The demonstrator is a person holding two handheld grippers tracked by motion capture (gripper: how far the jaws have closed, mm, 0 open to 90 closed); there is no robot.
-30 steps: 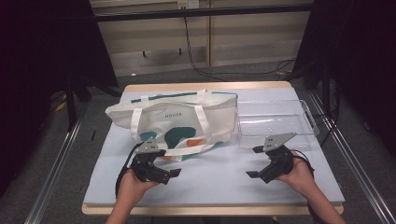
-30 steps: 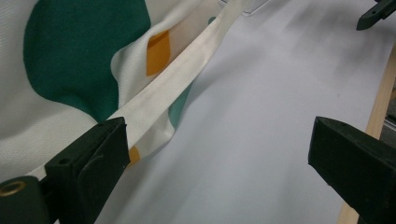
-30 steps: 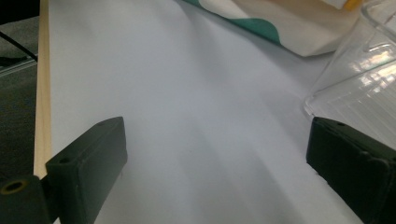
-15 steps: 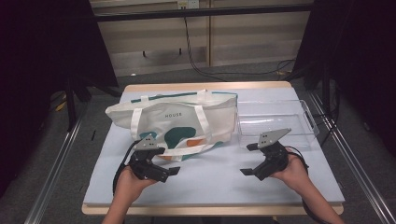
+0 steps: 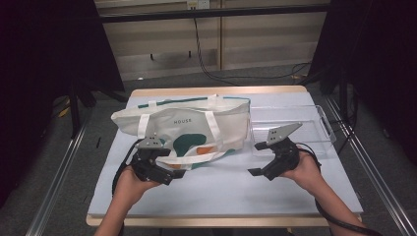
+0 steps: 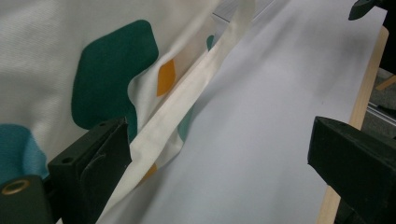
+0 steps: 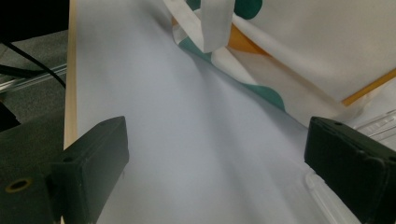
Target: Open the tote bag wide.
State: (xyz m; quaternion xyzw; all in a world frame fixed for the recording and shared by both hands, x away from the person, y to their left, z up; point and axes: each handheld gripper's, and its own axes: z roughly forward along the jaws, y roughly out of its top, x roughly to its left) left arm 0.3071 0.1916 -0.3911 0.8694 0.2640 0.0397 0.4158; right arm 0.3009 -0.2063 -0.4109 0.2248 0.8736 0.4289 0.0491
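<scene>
Dark curtains and a slatted wall close off the upper part of the high view; below them, in the middle of the frame, stands the table (image 5: 221,191) with its pale blue-grey cover. A cream tote bag (image 5: 182,129) with green and orange patches lies flat across the centre-left, its opening toward the upper edge of the frame. Just beside it, at centre-right, sits an empty clear plastic bin (image 5: 322,125).

Compared with a second ago, the right tool (image 5: 254,160) has left the lower right of the frame and swung in toward the bag's lower right corner, now angled toward the middle. The left tool (image 5: 173,173) has hardly shifted; it sits at the bag's lower edge, at lower left of centre.

Both tools are spread wide and grasp nothing. In the left gripper view the bag's handle strap (image 6: 187,100) runs diagonally past the inner face of the left-hand jaw, apparently brushing it, while the other jaw stands well apart over bare cover. In the right gripper view the jaws frame empty cover, with the bag's bottom edge and a strap end (image 7: 215,23) near the upper middle.

My reading: the hands are converging on the bag for a two-point pick-up, the left nearly placed on the strap, the right not yet at the fabric.
</scene>
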